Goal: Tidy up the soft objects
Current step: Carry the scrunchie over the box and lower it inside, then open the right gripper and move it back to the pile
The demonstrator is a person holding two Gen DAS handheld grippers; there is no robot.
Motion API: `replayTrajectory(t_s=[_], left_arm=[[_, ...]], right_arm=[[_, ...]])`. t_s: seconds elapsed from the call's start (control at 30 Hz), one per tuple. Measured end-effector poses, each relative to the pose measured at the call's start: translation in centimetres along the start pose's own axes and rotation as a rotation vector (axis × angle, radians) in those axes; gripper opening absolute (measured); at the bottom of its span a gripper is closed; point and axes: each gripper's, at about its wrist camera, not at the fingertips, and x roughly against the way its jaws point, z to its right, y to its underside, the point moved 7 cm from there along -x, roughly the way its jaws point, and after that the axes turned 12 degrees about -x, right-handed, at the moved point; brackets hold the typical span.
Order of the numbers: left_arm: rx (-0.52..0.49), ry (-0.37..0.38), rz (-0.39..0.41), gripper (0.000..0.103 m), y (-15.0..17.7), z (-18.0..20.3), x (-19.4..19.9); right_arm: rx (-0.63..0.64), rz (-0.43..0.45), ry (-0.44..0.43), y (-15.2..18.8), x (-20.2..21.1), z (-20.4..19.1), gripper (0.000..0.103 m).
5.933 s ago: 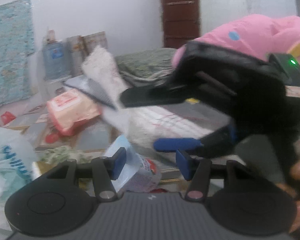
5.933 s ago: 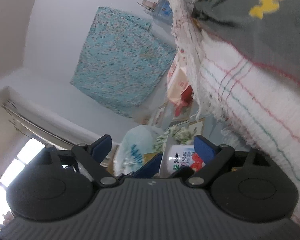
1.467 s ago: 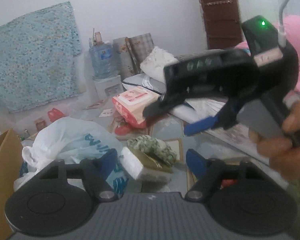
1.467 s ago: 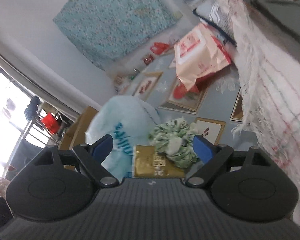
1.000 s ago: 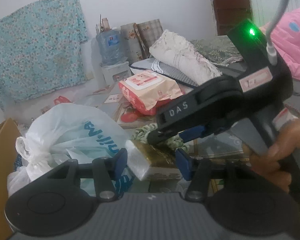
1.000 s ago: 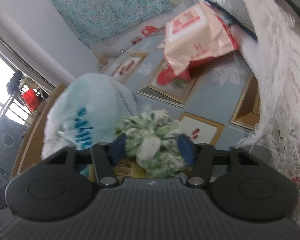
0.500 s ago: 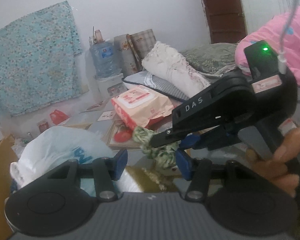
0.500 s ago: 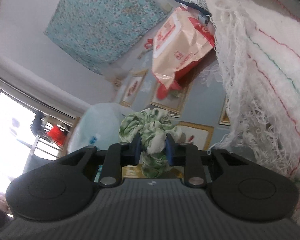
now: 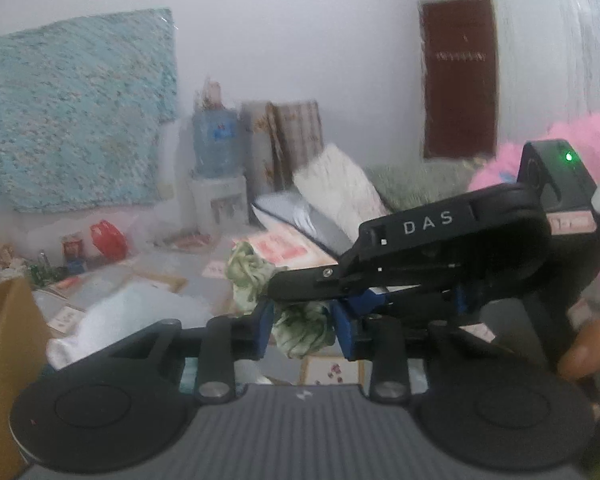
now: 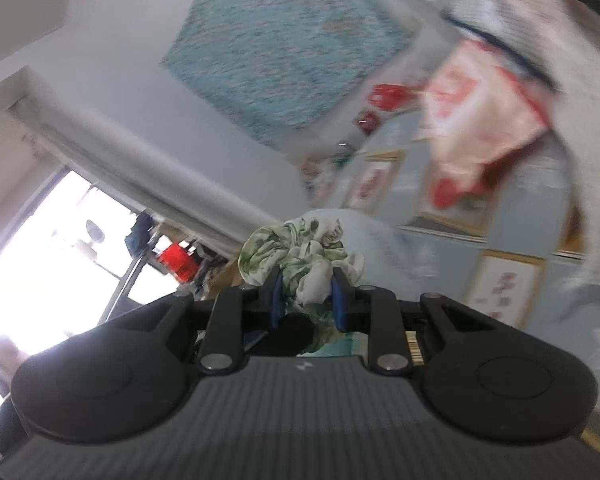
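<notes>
Half a second ago the left gripper (image 9: pixel 302 330) stood apart below the green cloth (image 9: pixel 300 330); its jaws have just been closing and now pinch the cloth's lower folds. The right gripper (image 9: pixel 340 294), already clamped on the same cloth (image 10: pixel 300 256), grips it just above. Both hold it in the air over the cluttered floor (image 9: pixel 156 276), so it looks ready for folding or moving.
</notes>
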Motion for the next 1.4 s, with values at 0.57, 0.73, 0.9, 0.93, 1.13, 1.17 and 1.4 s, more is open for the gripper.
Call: replayTrajectory(t_s=[0.57,0.73,0.9,0.93,1.13,1.17,1.4], left_arm=[[0.272,-0.382,-0.011,0.034,5.6,-15.6,15.9],[0.378,-0.417,-0.110,0.037,10.3,-19.1,18.6],[0.409,-0.489,-0.146,0.037,13.2,-20.4,21.8],[0.415,-0.508,-0.144,0.038,13.5,-20.7,22.6],[0.428,-0.597,-0.139,0.041,14.5,-21.6,25.9],[0.430,-0.606,-0.143,0.041,14.8,-22.0,26.1],[0.438,-0.610,-0.137,0.043,15.7,-23.0,26.4]], right_arm=[[0.311,-0.428,-0.143,13.2,-14.4,-18.7,0.023],[0.353,-0.621,-0.046,18.6,-21.0,-19.6,0.023],[0.421,-0.752,0.087,23.1,-24.5,-18.7,0.023],[0.442,-0.768,0.117,23.9,-24.9,-18.6,0.023],[0.518,-0.870,0.241,26.6,-26.3,-17.0,0.027],[0.541,-0.882,0.260,27.1,-26.3,-17.1,0.029],[0.694,-0.976,0.340,29.6,-26.2,-16.6,0.037]])
